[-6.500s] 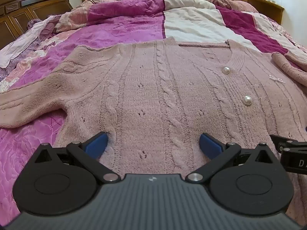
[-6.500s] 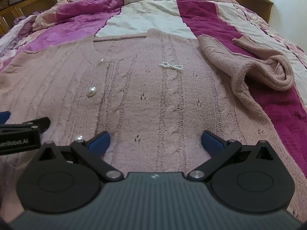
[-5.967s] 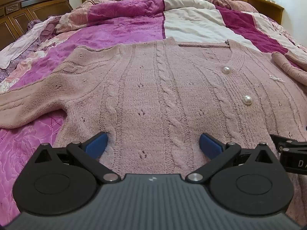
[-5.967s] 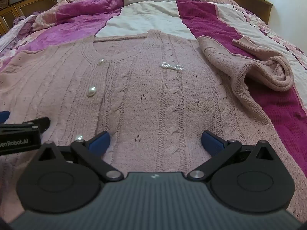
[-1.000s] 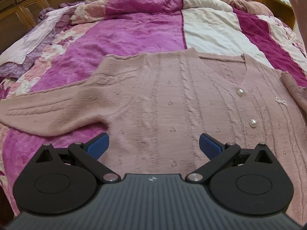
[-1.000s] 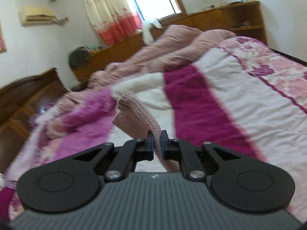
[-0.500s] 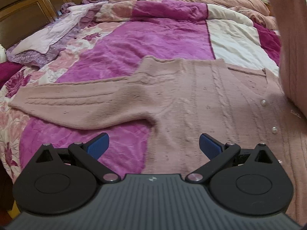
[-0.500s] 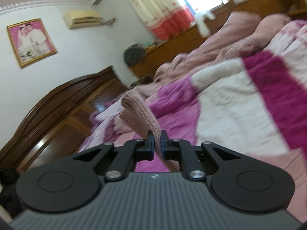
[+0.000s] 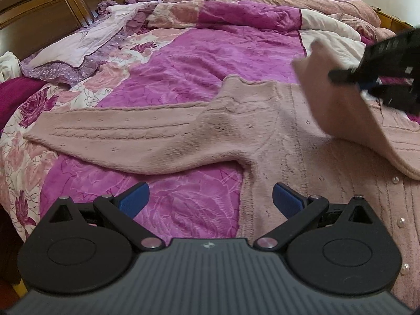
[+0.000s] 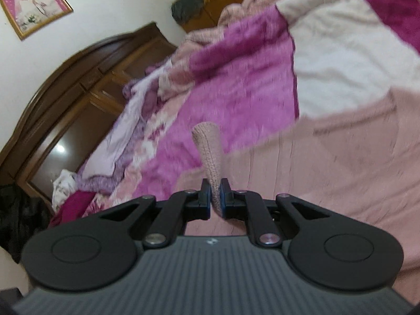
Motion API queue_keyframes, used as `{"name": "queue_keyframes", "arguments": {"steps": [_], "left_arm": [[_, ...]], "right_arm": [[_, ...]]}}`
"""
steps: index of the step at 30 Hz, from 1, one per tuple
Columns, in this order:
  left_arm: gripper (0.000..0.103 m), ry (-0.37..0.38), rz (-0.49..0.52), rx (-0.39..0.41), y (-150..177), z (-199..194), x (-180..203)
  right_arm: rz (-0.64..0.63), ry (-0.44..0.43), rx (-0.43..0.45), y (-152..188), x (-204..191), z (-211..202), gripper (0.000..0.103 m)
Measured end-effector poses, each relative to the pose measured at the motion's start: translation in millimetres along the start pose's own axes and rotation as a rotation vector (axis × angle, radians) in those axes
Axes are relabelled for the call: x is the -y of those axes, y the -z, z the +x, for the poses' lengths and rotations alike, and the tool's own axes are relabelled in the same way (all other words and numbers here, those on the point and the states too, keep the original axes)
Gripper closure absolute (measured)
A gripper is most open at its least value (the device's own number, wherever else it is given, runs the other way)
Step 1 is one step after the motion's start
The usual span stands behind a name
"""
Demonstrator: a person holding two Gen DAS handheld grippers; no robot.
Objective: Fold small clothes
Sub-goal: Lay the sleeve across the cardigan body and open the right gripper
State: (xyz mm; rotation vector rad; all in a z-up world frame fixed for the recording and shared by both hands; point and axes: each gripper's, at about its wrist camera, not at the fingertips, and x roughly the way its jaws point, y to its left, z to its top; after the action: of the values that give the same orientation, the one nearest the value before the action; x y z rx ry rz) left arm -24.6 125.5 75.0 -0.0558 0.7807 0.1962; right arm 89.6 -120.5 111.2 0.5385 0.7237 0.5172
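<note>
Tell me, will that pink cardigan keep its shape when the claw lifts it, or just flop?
Probably flop. The sleeve pinched in the right claw bends and droops past the grip. In the left view the lifted part trails down to the cardigan on the bed, so it likely drags along. The fuzzy knit probably won't slip. The left claw is open, holding nothing.

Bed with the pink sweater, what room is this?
Probably a bedroom: a bed with a purple quilt, a wooden headboard and a framed photo on the wall.

Dusty-pink cable-knit cardigan (image 9: 275, 131) with pearl buttons, flat on the bed, one sleeve (image 9: 126, 134) outstretched (other lifted across)
</note>
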Motion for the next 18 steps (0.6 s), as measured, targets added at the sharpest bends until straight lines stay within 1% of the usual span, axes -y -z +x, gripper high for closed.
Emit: {"name": "queue_keyframes", "arguments": {"steps": [4, 5, 6, 7, 8, 9, 12, 14, 16, 18], "left_arm": [[0.000, -0.003, -0.008, 0.003, -2, 1, -3], [0.000, -0.002, -0.014, 0.003, -2, 1, -4], [0.000, 0.002, -0.022, 0.003, -3, 1, -4], [0.000, 0.006, -0.031, 0.002, -4, 1, -5], [0.000, 0.011, -0.040, 0.002, -4, 2, -5], [0.000, 0.017, -0.050, 0.003, -5, 2, -5], [0.000, 0.039, -0.072, 0.015, -9, 0, -4], [0.000, 0.049, -0.080, 0.025, -12, -3, -2], [0.000, 0.064, -0.081, 0.040, -15, -5, -1], [0.000, 0.081, -0.075, 0.056, -19, -7, 2]], "right_arm": [[0.004, -0.019, -0.064, 18, -2, 10, 0.089], [-0.005, -0.017, -0.082, 21, -4, 11, 0.087], [-0.019, -0.013, -0.097, 24, -7, 11, 0.077], [-0.034, -0.017, -0.106, 25, -8, 9, 0.069], [-0.056, -0.027, -0.113, 28, -11, 5, 0.054], [-0.078, -0.043, -0.111, 29, -13, 1, 0.046], [-0.149, -0.093, -0.101, 32, -15, -20, 0.044], [-0.163, -0.098, -0.106, 30, -10, -30, 0.044], [-0.159, -0.073, -0.104, 26, 1, -40, 0.044], [-0.152, -0.016, -0.090, 18, 18, -51, 0.044]]}}
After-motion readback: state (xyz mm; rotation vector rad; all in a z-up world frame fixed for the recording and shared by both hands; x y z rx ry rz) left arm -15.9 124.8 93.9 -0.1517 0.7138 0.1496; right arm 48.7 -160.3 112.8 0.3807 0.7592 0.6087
